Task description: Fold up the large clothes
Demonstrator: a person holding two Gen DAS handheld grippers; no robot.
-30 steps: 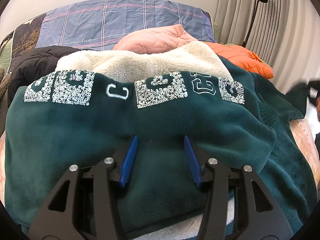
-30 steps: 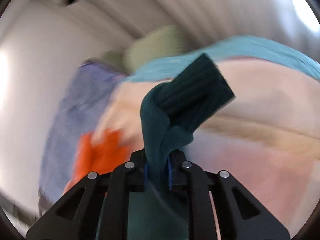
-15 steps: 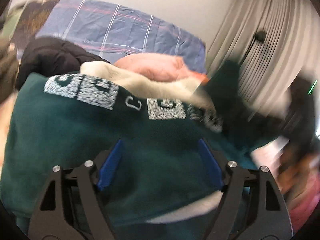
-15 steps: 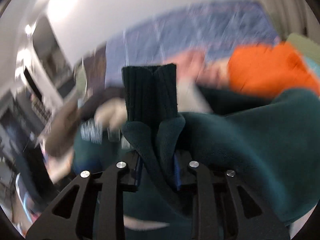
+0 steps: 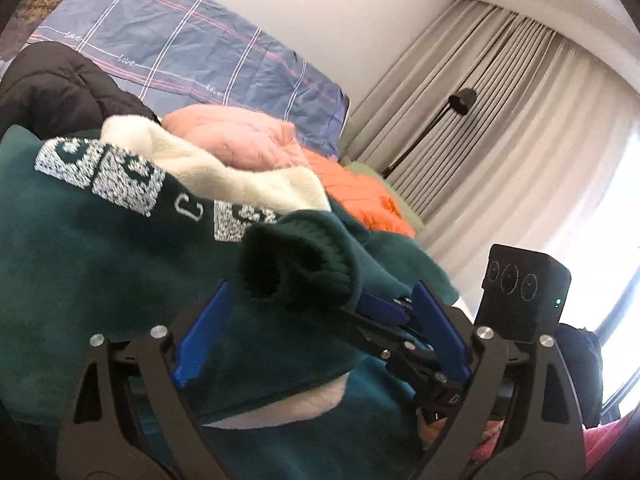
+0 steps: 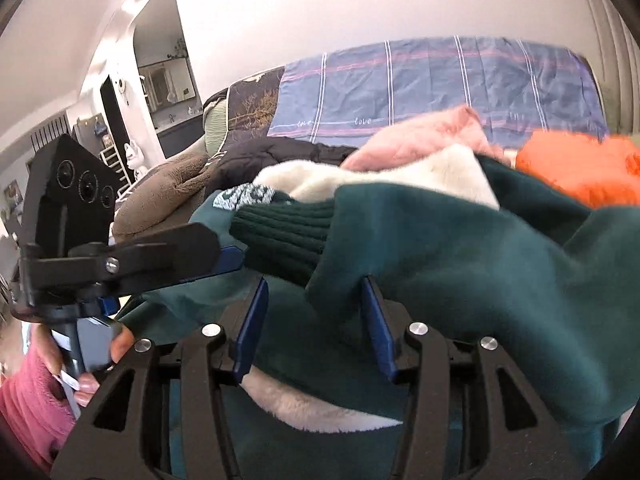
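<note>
The green sweatshirt (image 5: 100,264) lies spread on the bed, filling the space ahead of and under both sets of jaws, its white lettering (image 5: 100,172) on the far side and its cream lining (image 5: 208,168) showing at the collar beyond. The left gripper (image 5: 320,340) has its jaws wide apart and opening; the sweatshirt body lies between and below its blue pads (image 5: 200,340), which do not press on it. The sleeve (image 6: 460,264) is draped across the body, its ribbed cuff (image 5: 300,264) lying just ahead of the left jaws and between the two grippers. The right gripper (image 6: 316,320) has its jaws partly apart and opening, with a fold of the sleeve hanging loose between the pads (image 6: 252,320); the cuff pokes out past them to the left in the right wrist view, close to the tip of the left gripper, which a hand (image 6: 100,360) in a pink sleeve (image 6: 24,412) holds. Beyond the sweatshirt, farther from both jaws, lie a pink jacket (image 5: 236,140), an orange jacket (image 5: 360,196), a black jacket (image 5: 60,84) and a blue plaid pillow (image 5: 180,44) against the wall.
</note>
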